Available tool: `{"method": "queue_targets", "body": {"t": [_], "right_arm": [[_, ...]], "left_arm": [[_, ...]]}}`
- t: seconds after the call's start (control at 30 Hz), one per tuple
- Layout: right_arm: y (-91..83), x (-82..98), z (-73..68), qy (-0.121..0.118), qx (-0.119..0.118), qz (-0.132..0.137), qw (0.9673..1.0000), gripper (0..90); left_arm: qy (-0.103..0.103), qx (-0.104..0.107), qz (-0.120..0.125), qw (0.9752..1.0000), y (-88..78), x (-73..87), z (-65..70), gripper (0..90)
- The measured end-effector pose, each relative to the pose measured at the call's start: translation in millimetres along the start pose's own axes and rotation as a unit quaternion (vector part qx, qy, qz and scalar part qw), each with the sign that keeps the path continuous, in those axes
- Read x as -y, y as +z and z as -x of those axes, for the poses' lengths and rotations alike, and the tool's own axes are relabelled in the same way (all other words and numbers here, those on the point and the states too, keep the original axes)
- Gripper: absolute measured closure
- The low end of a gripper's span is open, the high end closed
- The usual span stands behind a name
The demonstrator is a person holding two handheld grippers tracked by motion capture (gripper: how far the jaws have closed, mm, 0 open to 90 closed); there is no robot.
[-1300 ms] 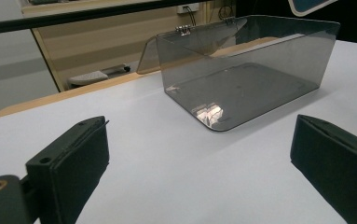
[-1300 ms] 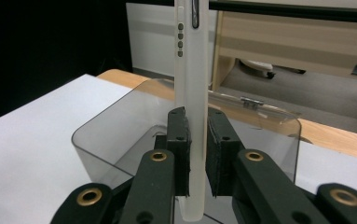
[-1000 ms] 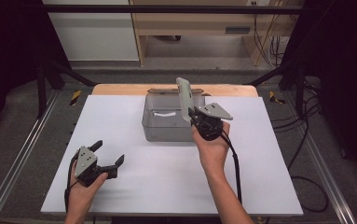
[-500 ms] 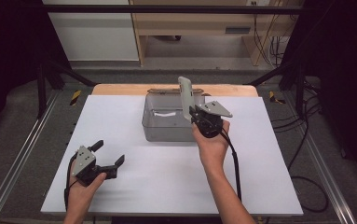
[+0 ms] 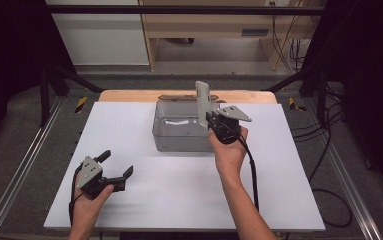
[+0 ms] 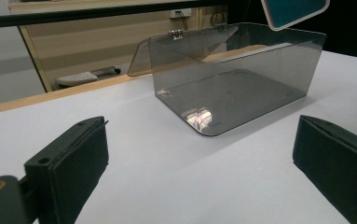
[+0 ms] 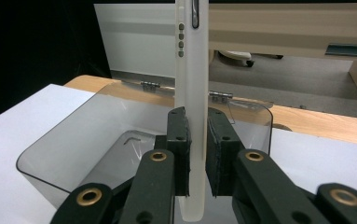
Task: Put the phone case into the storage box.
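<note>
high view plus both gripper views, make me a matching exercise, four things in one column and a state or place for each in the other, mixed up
Things:
1. phone
2. clear box
3. left gripper
4. right gripper

States or places:
a. jaws apart, holding nothing
b. lid swung back, nothing inside
c. held upright on its edge
d. shut, over the near right of the box

Pairs: 1-c, 2-b, 3-a, 4-d
</note>
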State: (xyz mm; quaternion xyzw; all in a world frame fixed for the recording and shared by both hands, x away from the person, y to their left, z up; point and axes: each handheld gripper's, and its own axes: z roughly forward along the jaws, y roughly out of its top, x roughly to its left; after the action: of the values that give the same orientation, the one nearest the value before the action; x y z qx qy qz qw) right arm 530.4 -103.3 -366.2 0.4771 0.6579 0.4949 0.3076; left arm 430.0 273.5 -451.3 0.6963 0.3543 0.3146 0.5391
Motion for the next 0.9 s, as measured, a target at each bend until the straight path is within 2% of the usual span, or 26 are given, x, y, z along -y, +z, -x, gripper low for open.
{"method": "queue_targets", "body": {"t": [0.37,0.9], "right_arm": [[4.2,0.1,5.3,0.000,0.022,-0.007,0.9997,81.4],[7.9,-1.6,14.6,0.012,0.035,-0.015,0.9992,81.4]], "left_arm": [[-0.005,-0.002,0.002,1.0000,-0.7,0.4,-2.4,3.7],[-0.006,-0.002,0.000,1.0000,-0.6,0.8,-3.3,3.7]]}}
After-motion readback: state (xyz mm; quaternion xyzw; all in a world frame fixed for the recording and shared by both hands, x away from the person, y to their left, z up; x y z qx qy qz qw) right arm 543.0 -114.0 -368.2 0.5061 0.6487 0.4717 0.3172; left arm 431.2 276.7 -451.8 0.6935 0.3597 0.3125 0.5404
